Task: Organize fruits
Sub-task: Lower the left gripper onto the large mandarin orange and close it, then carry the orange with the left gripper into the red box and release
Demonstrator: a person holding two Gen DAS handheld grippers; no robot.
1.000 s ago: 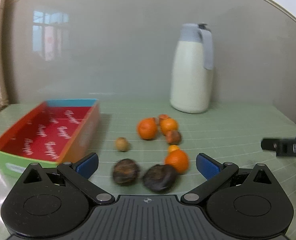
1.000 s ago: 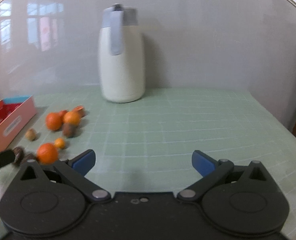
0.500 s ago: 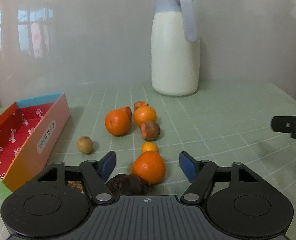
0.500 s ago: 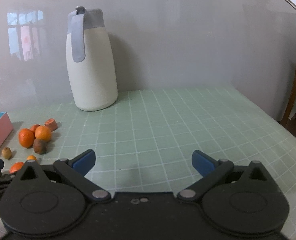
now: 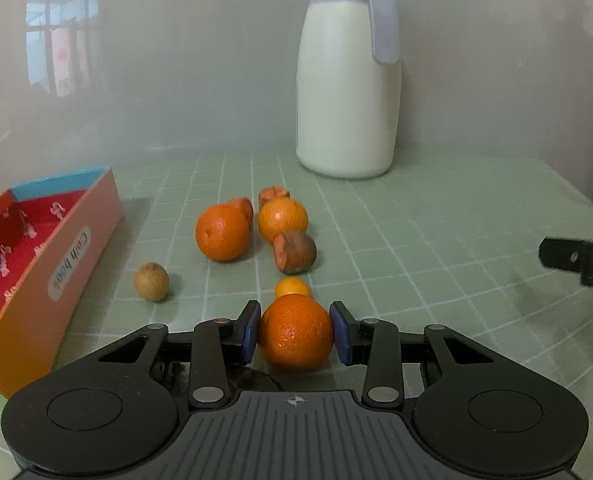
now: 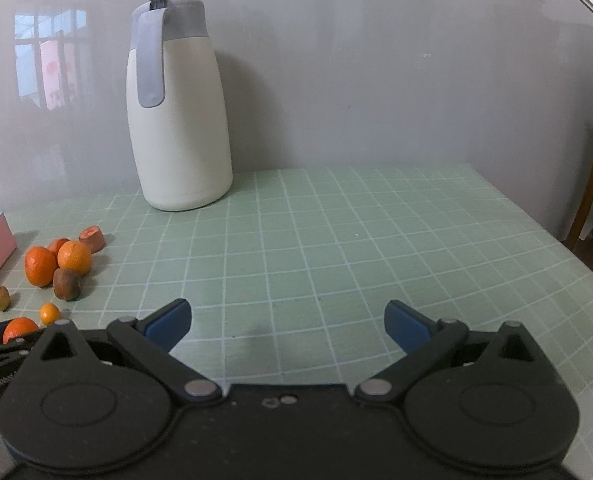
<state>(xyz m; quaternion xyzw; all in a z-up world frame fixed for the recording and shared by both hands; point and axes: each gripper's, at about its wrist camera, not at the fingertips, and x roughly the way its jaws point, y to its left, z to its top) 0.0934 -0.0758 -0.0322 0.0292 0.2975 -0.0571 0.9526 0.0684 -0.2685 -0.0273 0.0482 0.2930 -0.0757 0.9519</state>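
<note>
The left gripper (image 5: 295, 333) has its jaws clamped on a round orange mandarin (image 5: 295, 334), the right gripper (image 6: 287, 322) at 3 o'clock with jaws wide

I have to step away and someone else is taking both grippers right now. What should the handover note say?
Left gripper: shut on the nearest orange, low over the table.
Right gripper: open, holding nothing, over bare table.
Box: on the left, no fruit visible in it.
Still on the table: two more oranges, a kumquat, a small brown fruit, other pieces.
Done: first orange gripped.
Left: put it in the box, then the rest.
</note>
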